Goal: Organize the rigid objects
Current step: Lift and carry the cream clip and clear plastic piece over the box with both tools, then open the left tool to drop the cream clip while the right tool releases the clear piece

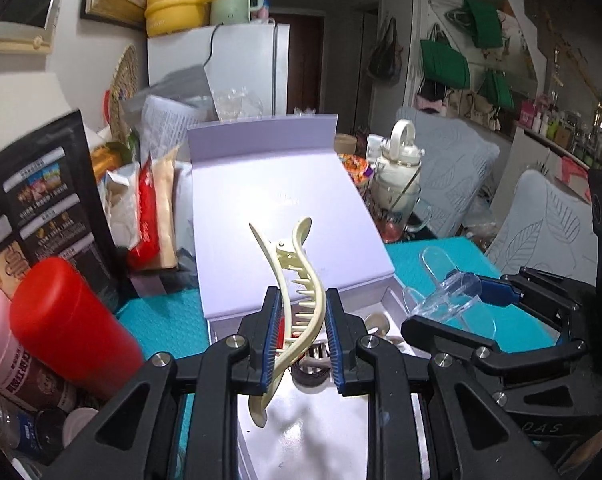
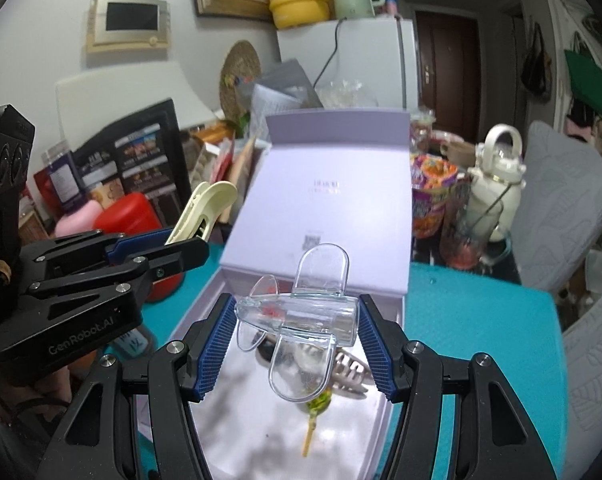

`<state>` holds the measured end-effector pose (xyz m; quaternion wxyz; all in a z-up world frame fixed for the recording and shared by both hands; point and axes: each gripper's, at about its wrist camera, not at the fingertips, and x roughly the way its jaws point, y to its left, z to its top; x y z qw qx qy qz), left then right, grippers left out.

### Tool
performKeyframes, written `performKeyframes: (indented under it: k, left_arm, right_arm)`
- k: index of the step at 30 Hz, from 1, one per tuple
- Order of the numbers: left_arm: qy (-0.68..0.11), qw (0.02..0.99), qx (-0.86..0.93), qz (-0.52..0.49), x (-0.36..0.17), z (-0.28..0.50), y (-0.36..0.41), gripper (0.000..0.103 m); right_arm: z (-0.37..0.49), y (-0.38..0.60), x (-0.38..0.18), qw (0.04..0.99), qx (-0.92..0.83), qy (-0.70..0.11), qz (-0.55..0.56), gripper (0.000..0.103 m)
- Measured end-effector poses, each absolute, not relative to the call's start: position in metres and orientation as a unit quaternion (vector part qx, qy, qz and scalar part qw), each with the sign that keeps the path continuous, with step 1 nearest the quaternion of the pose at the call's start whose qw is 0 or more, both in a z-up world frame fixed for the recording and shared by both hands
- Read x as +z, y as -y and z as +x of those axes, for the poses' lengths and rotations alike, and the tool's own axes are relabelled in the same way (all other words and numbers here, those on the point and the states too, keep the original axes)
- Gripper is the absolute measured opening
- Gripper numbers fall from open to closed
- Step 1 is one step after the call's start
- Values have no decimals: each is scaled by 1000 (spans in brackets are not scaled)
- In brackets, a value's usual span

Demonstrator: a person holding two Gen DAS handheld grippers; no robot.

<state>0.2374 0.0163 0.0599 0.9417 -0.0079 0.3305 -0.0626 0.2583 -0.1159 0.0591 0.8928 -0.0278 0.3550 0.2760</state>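
Because the clips belong in the open box [image 1: 301,432], the left gripper [image 1: 301,320] clenches a cream clip [image 1: 301,280] above it (teeth across the pads), the raised lid [image 1: 281,216] just ahead.

From the right wrist, the right gripper [image 2: 297,320] grasps a clear clip [image 2: 301,308] over the box floor; a beige clip [image 2: 351,372] lies beneath, bare floor nearer.

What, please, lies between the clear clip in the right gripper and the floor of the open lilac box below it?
In the right wrist view, a beige claw clip and a green-topped stick lie on the box floor under the clear clip.
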Motion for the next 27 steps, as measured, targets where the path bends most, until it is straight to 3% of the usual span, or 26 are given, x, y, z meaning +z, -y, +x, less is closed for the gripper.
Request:
performKeyframes:
  k: [27]
  left_arm:
    - [-433, 899, -66, -2, -14, 281, -14, 22]
  right_arm:
    - [305, 119, -11, 866, 254, -430, -17, 61]
